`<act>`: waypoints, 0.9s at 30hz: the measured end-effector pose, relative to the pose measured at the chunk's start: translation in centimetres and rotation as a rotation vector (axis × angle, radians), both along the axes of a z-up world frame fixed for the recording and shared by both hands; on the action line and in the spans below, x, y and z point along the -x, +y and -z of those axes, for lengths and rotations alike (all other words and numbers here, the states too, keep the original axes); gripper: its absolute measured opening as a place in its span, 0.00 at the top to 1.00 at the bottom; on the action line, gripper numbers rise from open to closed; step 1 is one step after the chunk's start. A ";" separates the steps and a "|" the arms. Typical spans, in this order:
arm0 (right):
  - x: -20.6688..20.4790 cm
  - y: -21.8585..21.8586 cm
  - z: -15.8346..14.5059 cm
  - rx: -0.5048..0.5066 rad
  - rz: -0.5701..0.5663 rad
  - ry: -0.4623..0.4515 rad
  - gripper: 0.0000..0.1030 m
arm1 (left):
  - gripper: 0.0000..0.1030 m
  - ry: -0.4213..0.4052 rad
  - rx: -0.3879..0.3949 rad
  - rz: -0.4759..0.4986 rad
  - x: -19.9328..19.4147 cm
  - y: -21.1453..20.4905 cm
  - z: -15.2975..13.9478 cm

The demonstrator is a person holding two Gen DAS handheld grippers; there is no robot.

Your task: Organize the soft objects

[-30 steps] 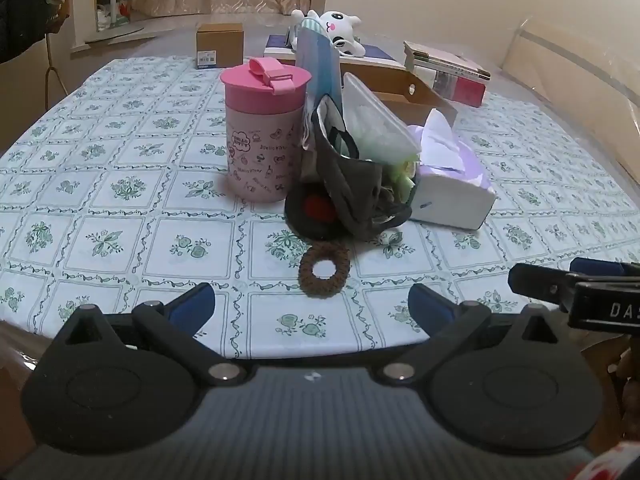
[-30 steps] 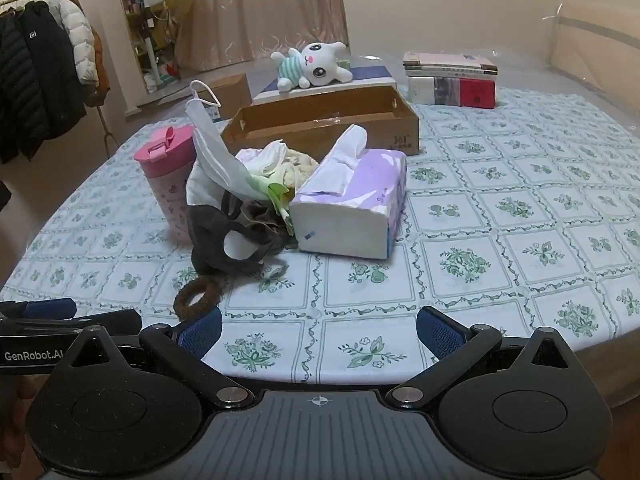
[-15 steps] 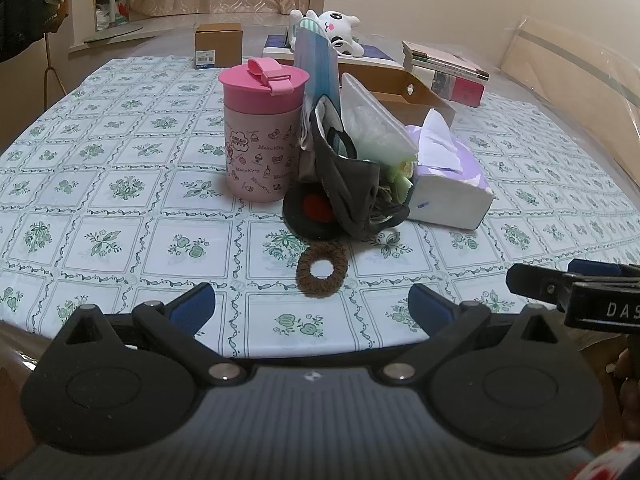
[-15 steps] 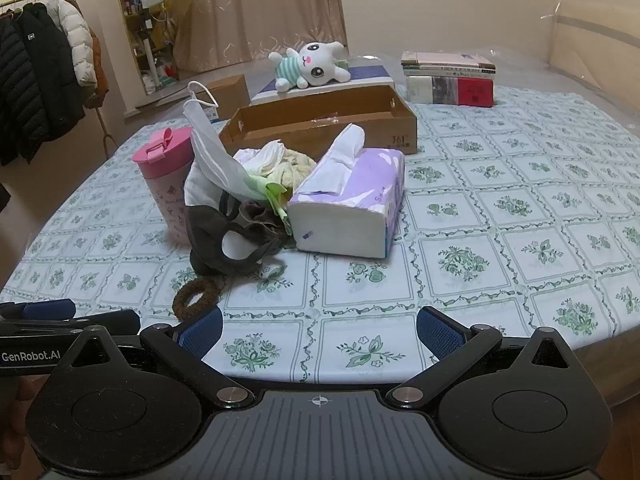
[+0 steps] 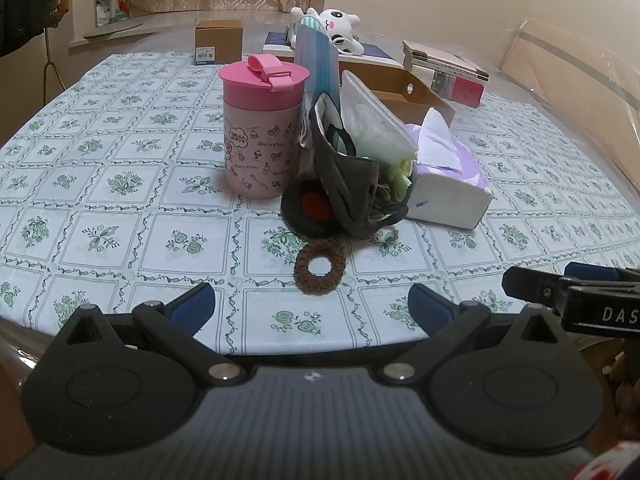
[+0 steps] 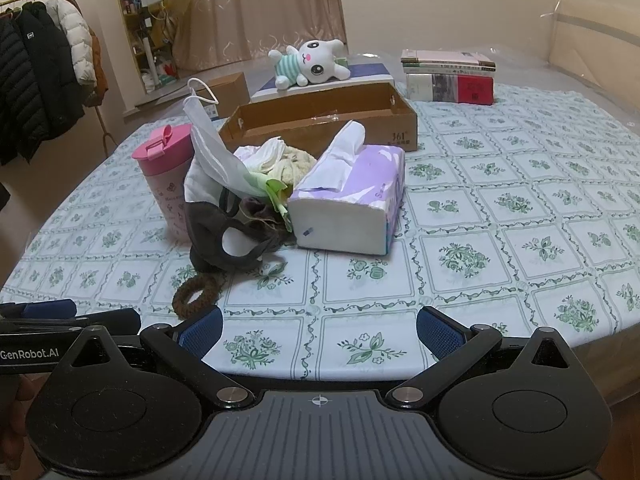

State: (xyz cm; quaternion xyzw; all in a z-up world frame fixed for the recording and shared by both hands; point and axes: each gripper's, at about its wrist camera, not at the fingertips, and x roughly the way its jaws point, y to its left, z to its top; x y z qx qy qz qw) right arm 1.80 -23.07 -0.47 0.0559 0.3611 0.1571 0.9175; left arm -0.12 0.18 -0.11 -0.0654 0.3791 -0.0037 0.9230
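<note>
Hovering at near edge of surface [image 6: 520, 216], left tool [image 5: 311, 306] and right tool [image 6: 319, 330] both spread wide, empty. Brown scrunchie [image 5: 320, 267] flat, closest, just before dark mask [image 5: 352, 184] heaped between pink cup [image 5: 262, 128] and tissue pack [image 6: 352, 200]; likely first pick.

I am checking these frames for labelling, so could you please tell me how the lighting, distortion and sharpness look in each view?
Left wrist view: warm, dim indoor light, strong fisheye bending of the table edge, black corner vignette; the brown hair scrunchie is sharp with a soft shadow. Right wrist view: same bending; the tissue box is crisp, the coats are darker, and faint glare shows on clear plastic sheeting at far right.
</note>
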 end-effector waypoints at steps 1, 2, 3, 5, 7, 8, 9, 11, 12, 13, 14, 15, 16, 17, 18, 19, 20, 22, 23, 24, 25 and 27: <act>0.0 0.0 0.0 0.000 0.000 0.000 0.00 | 0.01 0.000 0.000 0.000 0.0 0.0 0.0; 0.0 0.0 0.0 0.000 0.000 0.000 0.00 | 0.01 0.000 -0.001 0.000 0.0 0.0 0.0; 0.0 0.0 0.0 0.000 0.000 0.000 0.00 | 0.01 0.000 -0.001 0.000 0.0 0.0 0.0; 0.0 0.0 0.0 0.000 0.000 0.001 0.00 | 0.01 0.001 0.000 -0.001 0.0 0.0 0.0; 0.0 0.0 0.0 0.001 0.000 0.001 0.00 | 0.01 0.001 0.001 -0.001 0.0 0.0 0.0; 0.0 0.0 0.0 0.001 0.000 0.001 0.00 | 0.01 0.001 0.001 -0.001 0.0 0.0 0.0; 0.0 0.0 0.0 0.000 0.000 0.001 0.00 | 0.01 0.001 0.001 -0.001 0.0 0.0 0.0; 0.1 0.0 0.2 0.000 0.000 0.001 0.00 | 0.01 0.001 0.002 -0.001 0.0 0.0 0.0; 0.1 0.0 0.2 0.000 -0.001 0.001 0.00 | 0.01 0.001 0.002 -0.001 0.0 0.0 0.0; 0.1 0.0 0.2 0.000 0.000 0.001 0.00 | 0.01 0.001 0.002 -0.001 0.0 0.0 0.0; 0.1 0.0 0.2 0.000 0.000 0.001 0.00 | 0.01 0.001 0.001 0.000 0.0 0.0 0.0; 0.1 0.0 0.2 -0.001 0.000 0.001 0.00 | 0.01 0.001 0.001 0.000 0.0 -0.1 0.1; 0.1 0.0 0.2 0.000 0.000 0.002 0.00 | 0.01 0.001 0.002 0.000 0.0 -0.1 0.1; 0.0 0.0 0.2 0.000 0.000 0.001 0.00 | 0.01 0.001 0.001 -0.001 0.0 -0.1 0.0; 0.0 0.0 0.2 0.000 0.000 0.001 0.00 | 0.01 0.001 0.001 -0.001 0.0 -0.1 0.0; 0.0 0.0 0.1 0.000 0.000 0.001 0.00 | 0.01 0.001 0.001 -0.001 0.0 -0.1 0.0; 0.0 0.0 0.1 0.000 0.000 0.001 0.00 | 0.01 0.001 0.002 -0.001 0.0 -0.1 0.0; 0.0 0.0 0.1 0.000 0.000 0.001 0.00 | 0.01 0.001 0.001 -0.001 0.0 -0.1 0.1; 0.0 0.0 0.1 0.000 0.000 0.002 0.00 | 0.01 0.001 0.002 -0.001 0.0 -0.1 0.0; 0.0 0.0 0.0 0.000 0.000 0.003 0.00 | 0.01 0.001 0.002 -0.001 0.1 -0.1 0.1; 0.0 0.0 0.2 0.000 0.000 0.003 0.00 | 0.01 0.001 0.002 -0.001 0.0 -0.1 0.0; 0.1 0.0 0.3 -0.001 0.000 0.002 0.00 | 0.01 0.001 0.001 -0.001 0.0 -0.1 0.0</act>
